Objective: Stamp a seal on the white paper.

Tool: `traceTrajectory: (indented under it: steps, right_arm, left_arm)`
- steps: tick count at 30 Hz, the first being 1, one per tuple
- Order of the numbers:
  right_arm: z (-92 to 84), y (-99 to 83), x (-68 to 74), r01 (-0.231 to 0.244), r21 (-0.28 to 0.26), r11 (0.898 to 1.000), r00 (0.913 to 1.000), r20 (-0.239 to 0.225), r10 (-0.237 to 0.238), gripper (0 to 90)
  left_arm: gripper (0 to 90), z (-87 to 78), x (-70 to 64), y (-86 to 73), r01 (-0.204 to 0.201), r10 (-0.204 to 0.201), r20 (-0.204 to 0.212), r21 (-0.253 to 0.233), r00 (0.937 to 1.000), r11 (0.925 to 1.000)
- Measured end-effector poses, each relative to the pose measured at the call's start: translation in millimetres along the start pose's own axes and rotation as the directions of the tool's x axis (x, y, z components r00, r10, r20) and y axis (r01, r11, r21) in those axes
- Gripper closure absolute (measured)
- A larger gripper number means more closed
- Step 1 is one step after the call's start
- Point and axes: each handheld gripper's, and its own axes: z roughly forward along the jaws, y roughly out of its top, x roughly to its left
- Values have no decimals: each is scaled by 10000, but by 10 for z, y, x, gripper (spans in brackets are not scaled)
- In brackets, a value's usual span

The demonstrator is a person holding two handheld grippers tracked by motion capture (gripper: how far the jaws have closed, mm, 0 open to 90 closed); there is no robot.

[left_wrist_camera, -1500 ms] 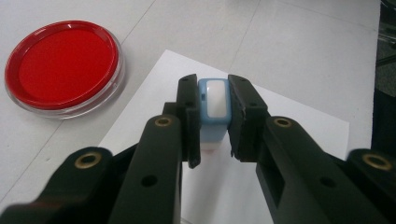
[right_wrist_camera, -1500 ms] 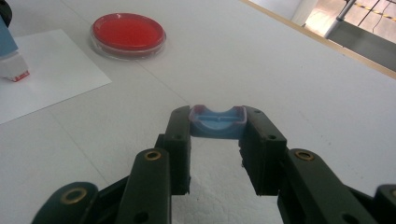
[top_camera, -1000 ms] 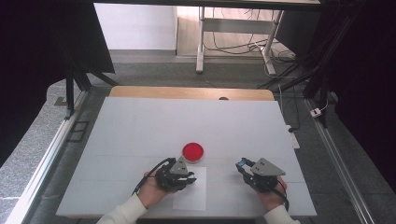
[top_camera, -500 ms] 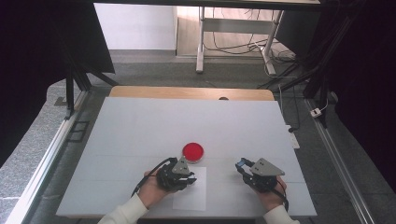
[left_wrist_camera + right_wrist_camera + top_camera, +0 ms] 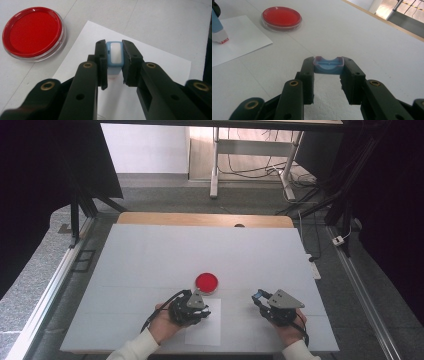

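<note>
The stamp (image 5: 114,58) between the black jaws of the left gripper (image 5: 114,65) was light blue with a white panel; its base edge showed red. The cap (image 5: 328,65) in the right gripper (image 5: 327,75) was blue with a purplish rim; the dish (image 5: 32,30) beyond the left tool was red under clear plastic; the paper (image 5: 155,62) beneath was plain white.

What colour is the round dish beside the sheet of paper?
Bright red under a clear rim; the round dish shows best in the left gripper view.
</note>
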Motion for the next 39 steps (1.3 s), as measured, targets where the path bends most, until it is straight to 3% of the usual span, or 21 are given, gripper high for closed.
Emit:
traceTrajectory:
  steps: [11, 25, 29, 39]
  right_arm:
    - [-10, 2, -5, 0, 13, 10000, 10000, 6, 0, 646]
    - [-10, 3, -7, -4, 9, 10000, 10000, 12, 4, 646]
    - [-12, 5, -8, 5, 5, 10000, 10000, 13, -5, 646]
    - [-19, 6, -13, 12, -13, 10000, 10000, 9, -12, 646]
  left_arm:
    - [762, 0, 2, -54, 129, -128, 24, -332, 9999, 9994]
    - [760, -8, -10, -46, -42, 40, -63, -311, 10000, 9995]
    - [758, -50, 27, -46, 140, -128, 213, -607, 9997, 9981]
    - [757, -157, 48, -20, 314, -288, 234, -1195, 9993, 9923]
